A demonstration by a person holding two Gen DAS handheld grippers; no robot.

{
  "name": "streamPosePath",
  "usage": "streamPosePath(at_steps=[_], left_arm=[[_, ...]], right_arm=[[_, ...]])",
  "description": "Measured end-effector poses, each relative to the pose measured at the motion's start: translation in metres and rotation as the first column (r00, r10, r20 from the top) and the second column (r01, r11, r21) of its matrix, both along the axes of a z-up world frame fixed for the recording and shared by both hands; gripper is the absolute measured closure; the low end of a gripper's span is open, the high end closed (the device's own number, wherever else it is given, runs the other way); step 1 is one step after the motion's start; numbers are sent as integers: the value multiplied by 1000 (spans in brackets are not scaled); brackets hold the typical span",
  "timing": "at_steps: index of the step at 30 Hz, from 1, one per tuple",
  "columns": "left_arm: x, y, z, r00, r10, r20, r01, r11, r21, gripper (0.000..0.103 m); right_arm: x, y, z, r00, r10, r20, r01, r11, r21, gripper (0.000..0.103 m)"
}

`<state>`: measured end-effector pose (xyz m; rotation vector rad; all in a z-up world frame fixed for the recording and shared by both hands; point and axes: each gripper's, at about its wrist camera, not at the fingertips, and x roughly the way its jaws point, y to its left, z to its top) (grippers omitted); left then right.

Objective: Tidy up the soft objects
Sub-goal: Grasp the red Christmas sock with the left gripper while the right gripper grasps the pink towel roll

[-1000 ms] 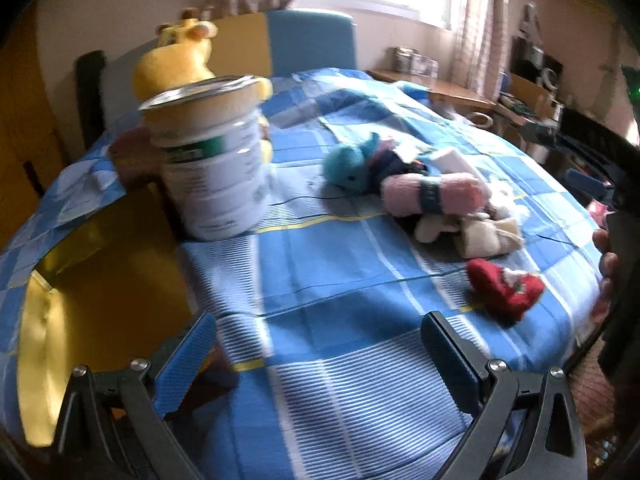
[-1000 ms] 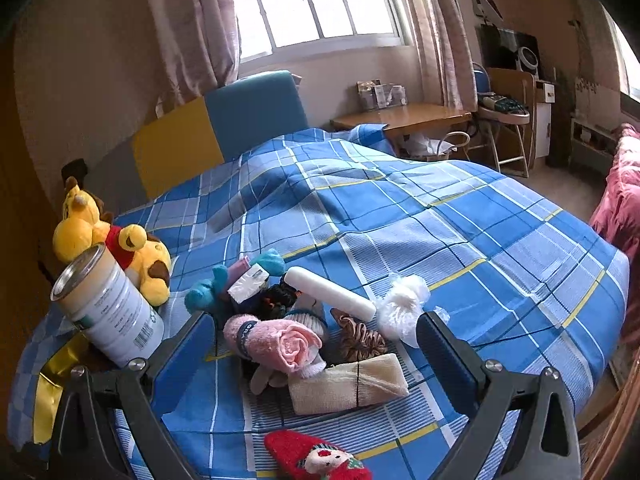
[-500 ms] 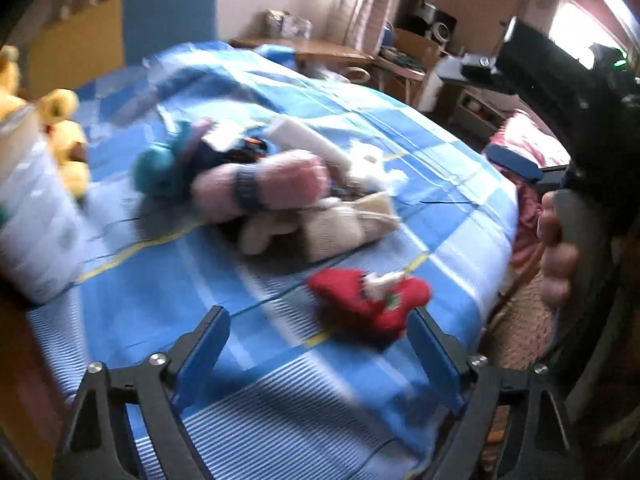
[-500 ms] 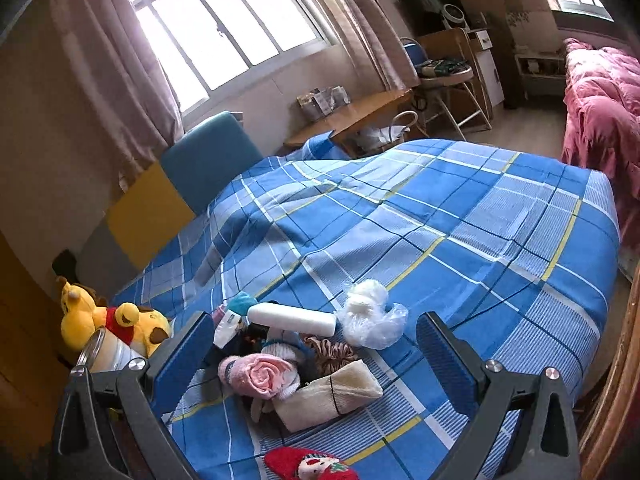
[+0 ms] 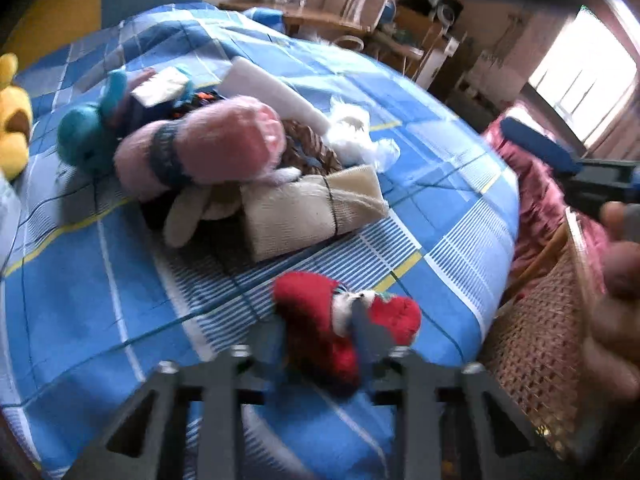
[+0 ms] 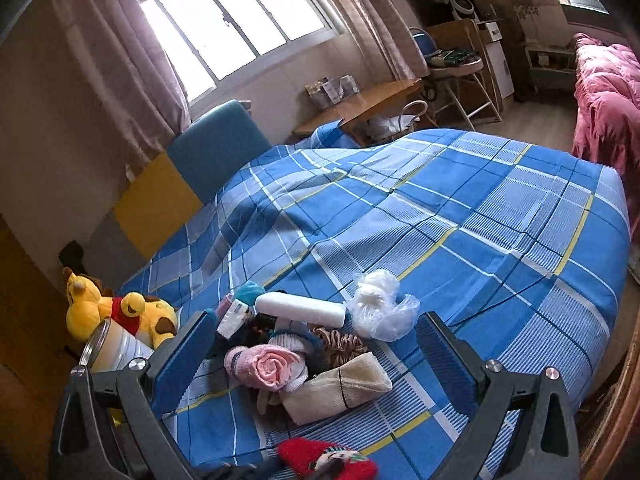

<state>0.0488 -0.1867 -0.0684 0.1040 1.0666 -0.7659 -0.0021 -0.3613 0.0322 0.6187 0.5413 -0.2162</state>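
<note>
The left gripper (image 5: 320, 330) is closing its jaws on the red plush toy (image 5: 344, 320), which is lying at the near edge of the blue plaid bedspread (image 5: 80, 280), apart from the other soft things. In the left wrist view the two fingers are standing narrow on both sides of the toy's middle, and the red fabric is bulging around them, so the pads seem to be pressing it already; the picture is blurred here, so I am not fully sure how firm the grip is. I think this toy is being taken first because it is lying alone and nearest, easy to reach without disturbing the pile.

The pile is sitting further in on the bed: a rolled pink knit piece (image 5: 216, 152), a folded beige cloth (image 5: 308, 208) tied with a dark band, a teal plush (image 5: 84, 144), a white roll (image 6: 300, 309) and a clear plastic bag (image 6: 380, 304) with something white inside.

The right gripper (image 6: 316, 364) is hovering above this pile with its jaws wide and holding nothing, perhaps waiting for its turn.

The right wrist view is giving what the left one is missing: the tin can (image 6: 116, 350) and the yellow plush bear (image 6: 116, 312) beside it at the far left. The left wrist view alone is showing a woven basket (image 5: 544, 336) just beside the bed edge, perhaps the place for the toys.
</note>
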Motion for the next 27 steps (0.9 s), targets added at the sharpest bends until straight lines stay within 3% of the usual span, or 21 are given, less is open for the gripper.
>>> streamPosePath(at_steps=[2, 3, 8, 12, 14, 17, 19, 22, 24, 27], left_arm=[[-3, 19, 4, 1000, 21, 7, -21, 1000, -22, 84], [-5, 29, 6, 999, 36, 18, -35, 999, -24, 84], [-18, 87, 8, 990, 119, 80, -120, 993, 11, 84], [-25, 116, -4, 985, 147, 86, -151, 988, 40, 84], [-28, 120, -5, 985, 145, 90, -149, 988, 34, 84], [-27, 121, -7, 985, 151, 80, -153, 988, 20, 84], [-27, 123, -9, 985, 155, 71, -156, 988, 9, 84], [-26, 125, -11, 985, 164, 53, -164, 986, -14, 84], [-25, 126, -12, 984, 171, 46, -170, 985, -27, 84], [-26, 127, -11, 984, 172, 50, -170, 985, -31, 84]], right_arm=[[3, 1, -2, 1000, 10, -12, -10, 1000, 1, 7], [4, 2, -3, 1000, 20, -19, -20, 1000, 3, 13], [15, 14, -11, 993, 93, -73, -93, 996, 5, 22], [30, 40, -18, 967, 201, -157, -210, 977, -43, 25], [39, 62, -19, 942, 264, -206, -290, 950, -111, 25], [54, 100, -19, 884, 357, -301, -435, 865, -250, 25], [69, 127, -18, 839, 386, -383, -523, 765, -376, 25], [96, 151, -27, 749, 414, -517, -647, 626, -436, 25], [116, 164, -44, 690, 377, -618, -708, 530, -467, 25], [135, 169, -68, 625, 318, -713, -761, 450, -467, 28]])
